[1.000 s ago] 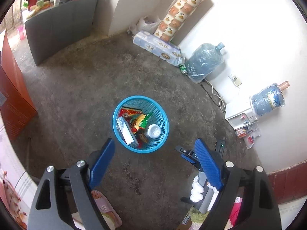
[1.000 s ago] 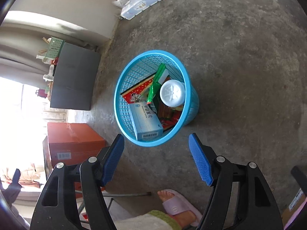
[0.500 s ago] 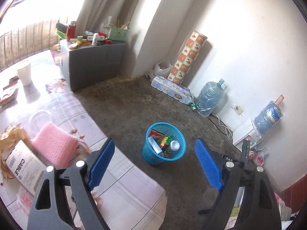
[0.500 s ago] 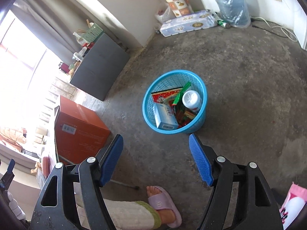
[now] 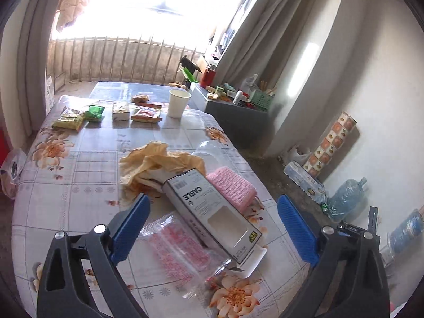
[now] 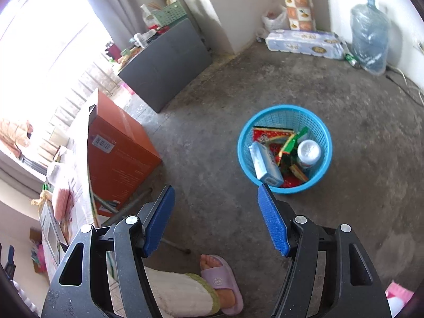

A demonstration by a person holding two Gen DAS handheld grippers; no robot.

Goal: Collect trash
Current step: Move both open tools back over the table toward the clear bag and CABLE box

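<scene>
Blue plastic basket (image 6: 285, 148) stands on the concrete floor (image 6: 357, 185), part filled: a white carton, red and green wrappers and a white-capped bottle lie inside. So some trash is in. Plenty is left.

On the tabletop (image 5: 66, 172), near edge: a white cable box (image 5: 212, 214), a crumpled yellow-brown paper bag (image 5: 159, 161) behind it, a clear plastic bag with pink print (image 5: 177, 249) under and beside the box, a pink cloth (image 5: 232, 189) touching the box's far side. Far end: green and yellow snack packets (image 5: 79, 116), a red packet (image 5: 147, 114), a white paper cup (image 5: 179, 102). Which of these count as trash I cannot be sure; the bag, box and wrappers look likely.

Left gripper (image 5: 212, 228) hangs over the near tabletop, jaws released and very wide, having just opened further; nothing pressed between them. The cable box lies in the gap as seen from the wrist, slanted, its window end nearest; the clear bag sits by the left jaw. Whether the jaws are down at box level I cannot tell.

Right gripper (image 6: 217, 220) is over the floor, jaws apart and empty, having just closed a little. The basket sits ahead of the right jaw, to its outer side, not between them.
</scene>
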